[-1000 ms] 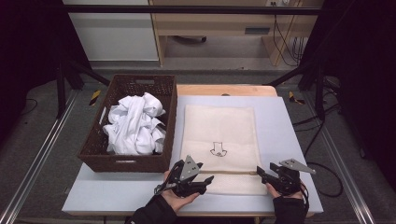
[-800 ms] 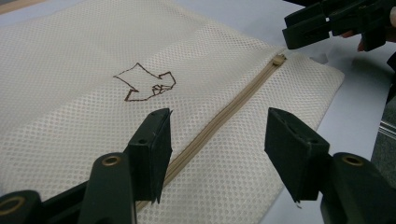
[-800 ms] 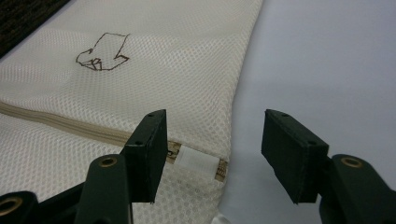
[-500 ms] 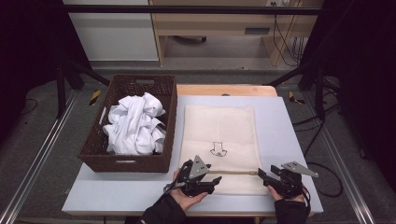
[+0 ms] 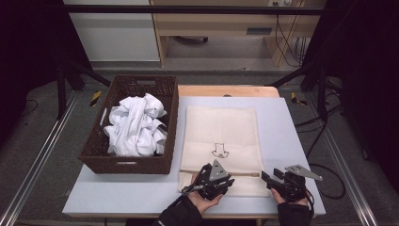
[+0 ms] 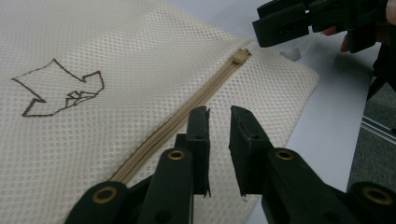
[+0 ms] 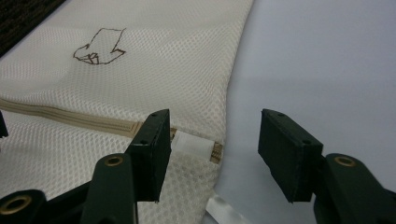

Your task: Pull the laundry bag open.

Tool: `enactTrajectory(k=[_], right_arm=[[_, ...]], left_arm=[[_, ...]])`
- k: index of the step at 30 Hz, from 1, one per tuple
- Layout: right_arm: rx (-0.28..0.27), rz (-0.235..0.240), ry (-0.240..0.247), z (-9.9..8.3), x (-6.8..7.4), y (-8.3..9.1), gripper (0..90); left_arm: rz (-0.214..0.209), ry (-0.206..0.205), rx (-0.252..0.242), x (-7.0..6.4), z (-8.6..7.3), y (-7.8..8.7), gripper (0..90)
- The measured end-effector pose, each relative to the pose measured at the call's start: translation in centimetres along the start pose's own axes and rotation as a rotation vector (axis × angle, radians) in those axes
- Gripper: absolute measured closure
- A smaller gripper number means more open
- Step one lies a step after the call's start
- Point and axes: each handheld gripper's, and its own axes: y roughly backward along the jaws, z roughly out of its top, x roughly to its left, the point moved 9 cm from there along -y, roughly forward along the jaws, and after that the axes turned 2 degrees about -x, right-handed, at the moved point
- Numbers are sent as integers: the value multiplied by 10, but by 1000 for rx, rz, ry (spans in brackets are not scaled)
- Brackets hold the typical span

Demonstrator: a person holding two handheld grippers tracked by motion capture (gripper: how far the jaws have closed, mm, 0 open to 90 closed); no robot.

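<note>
1. The mesh laundry bag (image 5: pixel 221 146) lies flat on the tabletop (image 5: pixel 291 136), directly beneath both sets of jaws.
2. Left gripper (image 6: pixel 218 122): jaws stand a narrow gap apart over the zipper (image 6: pixel 187 116), gripping nothing; contact with the mesh cannot be confirmed.
3. Right gripper (image 7: pixel 212 140): jaws spread wide, with the zipper end (image 7: pixel 194 144) between them at the bag's edge.

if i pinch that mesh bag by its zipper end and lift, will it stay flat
Probably not: the mesh bag lies thin and limp, so it should drape. It looks empty, likely light. The right gripper, open at the zipper end, may need a firm pinch.
</note>
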Motion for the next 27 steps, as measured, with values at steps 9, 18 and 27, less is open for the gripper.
enactTrajectory(k=[9, 18, 27], right_arm=[[29, 1, -5, -7, 1, -2, 497], [65, 23, -47, -12, 1, -5, 603], [94, 22, -78, -12, 2, -6, 740]], left_arm=[[-23, -7, 41, -10, -8, -17, 893], [-31, -11, 51, -16, -7, -32, 893], [-28, -18, 59, -19, -10, -38, 893]])
